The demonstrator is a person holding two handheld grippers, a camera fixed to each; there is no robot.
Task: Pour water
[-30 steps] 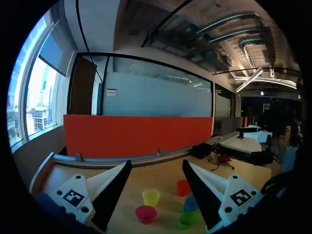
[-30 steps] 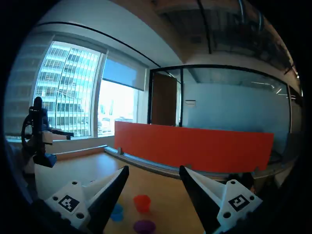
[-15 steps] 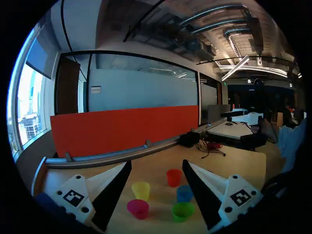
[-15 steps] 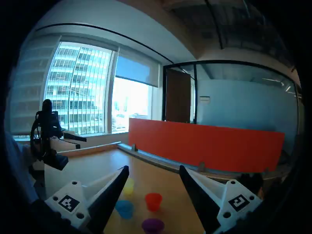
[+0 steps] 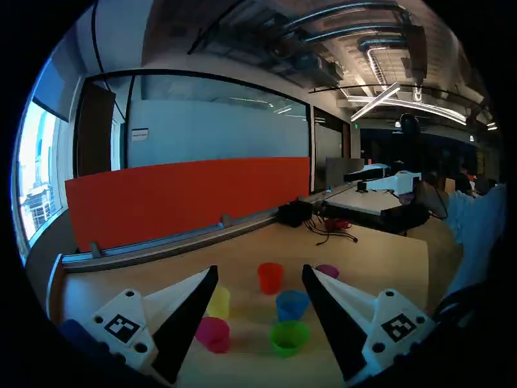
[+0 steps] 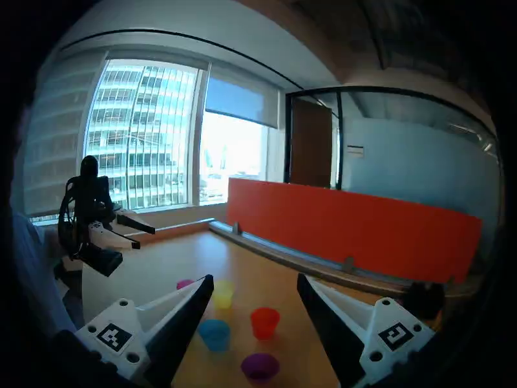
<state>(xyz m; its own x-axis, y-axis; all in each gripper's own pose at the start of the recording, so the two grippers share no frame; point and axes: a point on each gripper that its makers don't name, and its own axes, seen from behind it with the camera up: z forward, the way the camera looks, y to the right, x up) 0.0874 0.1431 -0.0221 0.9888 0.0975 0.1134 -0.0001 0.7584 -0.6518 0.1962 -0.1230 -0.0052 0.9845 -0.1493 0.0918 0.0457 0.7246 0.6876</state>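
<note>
1. Right now both grippers are empty. The left gripper has its jaws spread wide with nothing between them. The right gripper is the same.
2. Both hover above the table, short of the cups, touching none.
3. The cups stand upright in a loose cluster mid-table, well apart from the far edge where the orange divider runs: red cup, blue cup, green cup, pink cup, yellow cup, purple cup.
4. I can't tell which cup holds water; no fill level is readable in either view.
5. Handling, my read: small thin plastic cups, so very light and tippy. The walls will likely flex under a hard squeeze. They are smooth and tapered, so slip is possible.
6. Hold point: across the wall just under the rim, where it should be stiffest, with a gentle squeeze.
7. The cups sit near one another. Approach from the outside of the cluster so a finger doesn't knock a neighbour.
8. Step in hand, by my estimate: picking the source cup. The pour has not yet started.
</note>
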